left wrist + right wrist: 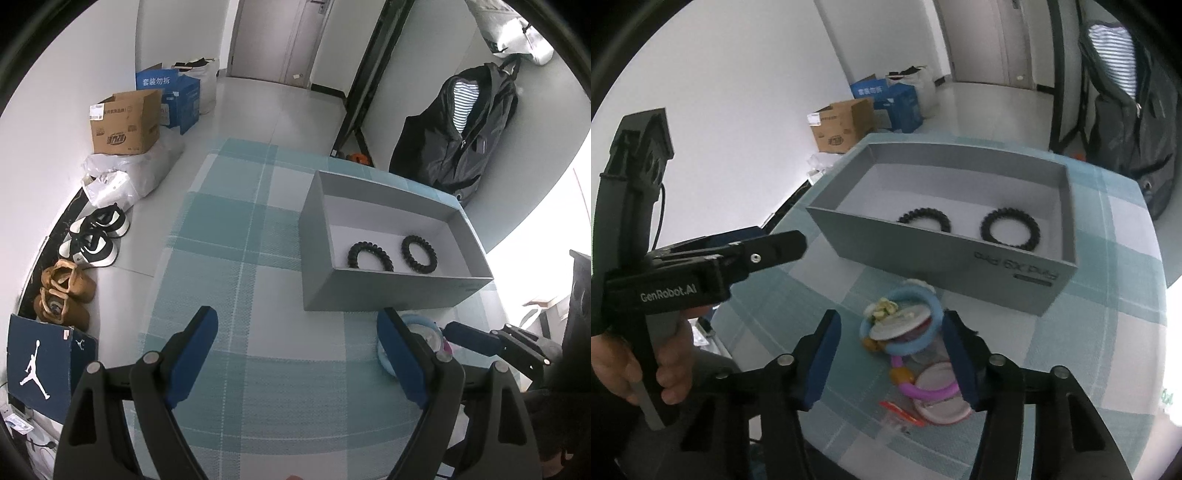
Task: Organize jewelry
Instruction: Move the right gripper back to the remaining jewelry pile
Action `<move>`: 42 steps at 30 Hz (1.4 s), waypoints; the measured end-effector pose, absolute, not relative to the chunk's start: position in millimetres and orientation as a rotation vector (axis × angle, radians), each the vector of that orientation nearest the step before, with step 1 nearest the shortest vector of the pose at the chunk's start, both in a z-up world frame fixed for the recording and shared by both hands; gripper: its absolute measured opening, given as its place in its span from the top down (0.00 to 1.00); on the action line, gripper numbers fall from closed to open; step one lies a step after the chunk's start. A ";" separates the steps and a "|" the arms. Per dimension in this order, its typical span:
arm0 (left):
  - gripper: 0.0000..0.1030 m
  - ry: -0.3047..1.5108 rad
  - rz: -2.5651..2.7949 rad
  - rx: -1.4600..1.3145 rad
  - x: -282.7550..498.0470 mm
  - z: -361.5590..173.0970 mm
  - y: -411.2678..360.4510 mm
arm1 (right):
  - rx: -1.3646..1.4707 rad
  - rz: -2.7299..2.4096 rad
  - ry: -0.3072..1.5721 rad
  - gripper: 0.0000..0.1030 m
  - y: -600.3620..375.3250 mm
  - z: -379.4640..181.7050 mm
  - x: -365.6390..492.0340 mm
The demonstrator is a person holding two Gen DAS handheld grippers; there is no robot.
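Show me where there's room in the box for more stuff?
The grey box has bare floor behind and left of the two black spiral hair ties. It is crowded outside its front wall, where the bangle pile lies.

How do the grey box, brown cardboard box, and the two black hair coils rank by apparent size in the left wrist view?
1. grey box
2. brown cardboard box, though it sits farther away, so its true size is unsure
3. left hair coil and right hair coil: look alike, no ranking
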State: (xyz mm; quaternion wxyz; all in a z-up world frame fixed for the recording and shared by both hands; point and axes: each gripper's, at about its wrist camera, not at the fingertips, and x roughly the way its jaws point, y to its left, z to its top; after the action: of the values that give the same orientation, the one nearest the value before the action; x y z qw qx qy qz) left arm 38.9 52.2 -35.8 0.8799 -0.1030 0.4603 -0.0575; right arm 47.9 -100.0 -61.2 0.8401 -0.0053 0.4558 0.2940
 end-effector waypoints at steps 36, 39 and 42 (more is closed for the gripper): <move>0.18 1.080 -0.274 -0.251 45.1 -50.7 37.1 | 0.099 0.608 0.998 0.82 -137.9 -51.2 12.6; 0.18 1.079 -0.302 -0.251 44.0 -50.0 33.5 | 0.044 0.617 0.985 0.65 -131.3 -52.9 -1.8; 0.18 1.095 -0.311 -0.274 44.4 -52.0 35.7 | -0.015 0.623 0.988 0.63 -122.6 -56.7 -6.2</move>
State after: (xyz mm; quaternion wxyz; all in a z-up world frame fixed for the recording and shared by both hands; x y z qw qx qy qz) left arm 44.4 35.7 -52.0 0.8336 -0.1291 0.5166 -0.1466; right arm -6.2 -122.6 -56.7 0.8342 -0.0069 0.4663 0.2943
